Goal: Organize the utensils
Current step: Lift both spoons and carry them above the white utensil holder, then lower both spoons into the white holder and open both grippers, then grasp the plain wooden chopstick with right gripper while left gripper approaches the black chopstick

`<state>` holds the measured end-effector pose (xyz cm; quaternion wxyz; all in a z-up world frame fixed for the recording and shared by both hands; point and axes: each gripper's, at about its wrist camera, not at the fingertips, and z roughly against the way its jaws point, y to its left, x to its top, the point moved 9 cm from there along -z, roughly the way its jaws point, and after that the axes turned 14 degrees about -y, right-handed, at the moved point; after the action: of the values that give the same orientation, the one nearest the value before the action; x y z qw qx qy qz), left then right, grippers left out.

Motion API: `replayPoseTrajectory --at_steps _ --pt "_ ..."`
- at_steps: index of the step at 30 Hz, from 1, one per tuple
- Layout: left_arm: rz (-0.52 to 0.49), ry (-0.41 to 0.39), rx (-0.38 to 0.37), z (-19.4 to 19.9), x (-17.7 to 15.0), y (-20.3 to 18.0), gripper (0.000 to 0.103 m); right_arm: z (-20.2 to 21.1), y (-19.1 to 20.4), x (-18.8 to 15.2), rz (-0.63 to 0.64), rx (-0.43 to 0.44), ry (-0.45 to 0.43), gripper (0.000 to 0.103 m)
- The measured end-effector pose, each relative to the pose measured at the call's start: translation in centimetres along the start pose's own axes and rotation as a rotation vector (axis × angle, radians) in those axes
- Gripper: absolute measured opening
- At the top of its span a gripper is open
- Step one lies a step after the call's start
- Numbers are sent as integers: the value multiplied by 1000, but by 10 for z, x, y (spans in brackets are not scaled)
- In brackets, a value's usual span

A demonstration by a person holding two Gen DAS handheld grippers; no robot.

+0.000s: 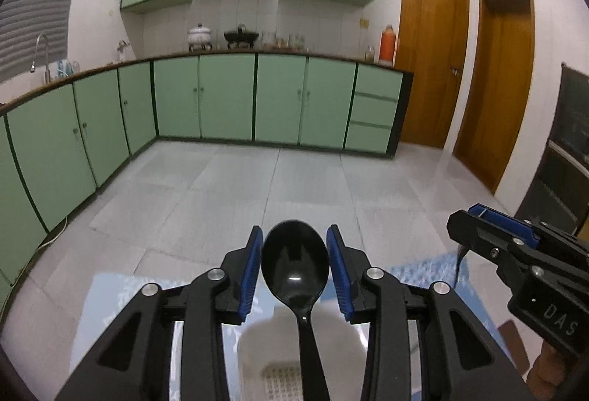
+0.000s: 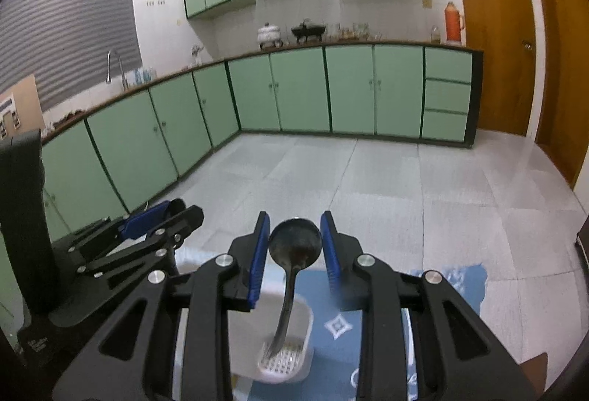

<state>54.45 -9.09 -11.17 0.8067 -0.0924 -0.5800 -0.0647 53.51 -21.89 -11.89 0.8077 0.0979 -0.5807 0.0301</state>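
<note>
A black plastic spoon (image 1: 294, 265) stands upright, bowl up, between the blue pads of my left gripper (image 1: 295, 229). The pads lie against both sides of its bowl. Its handle runs down in front of a white perforated utensil holder (image 1: 257, 334). My right gripper (image 2: 294, 217) is shut on the bowl of a dark metal ladle-like spoon (image 2: 294, 242). That spoon's handle tip reaches into the white holder (image 2: 303, 334). Each gripper shows in the other's view: the right gripper (image 1: 465, 217) at the right edge, the left gripper (image 2: 176, 211) at the left.
The holder stands on a blue patterned cloth (image 2: 452, 279) on a table. Beyond is a pale tiled floor (image 1: 257, 180), green base cabinets (image 1: 228, 95) under a counter with pots, and two wooden doors (image 1: 430, 62). A dark shelf (image 1: 567, 143) is at the right.
</note>
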Motion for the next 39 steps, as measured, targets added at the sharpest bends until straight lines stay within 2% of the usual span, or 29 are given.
replayPoseTrajectory --at_steps 3,9,12,17,23,28,39 --pt "-4 15 3 5 -10 2 43 3 -3 -13 -14 -6 18 28" --pt "-1 28 12 23 -16 4 49 21 -2 -22 -31 -19 4 41" --pt "7 38 17 38 -20 5 51 36 0 -26 -40 -16 -1 44" --pt "7 48 25 75 -29 5 62 73 5 -43 -61 -11 -3 59" --pt "15 85 21 123 -54 4 67 125 17 -78 -90 -12 16 78" --pt "12 130 37 160 -84 5 69 158 26 -110 -87 -33 49 81" --pt "-15 246 67 228 -163 18 69 212 46 -182 -63 -59 123 80"
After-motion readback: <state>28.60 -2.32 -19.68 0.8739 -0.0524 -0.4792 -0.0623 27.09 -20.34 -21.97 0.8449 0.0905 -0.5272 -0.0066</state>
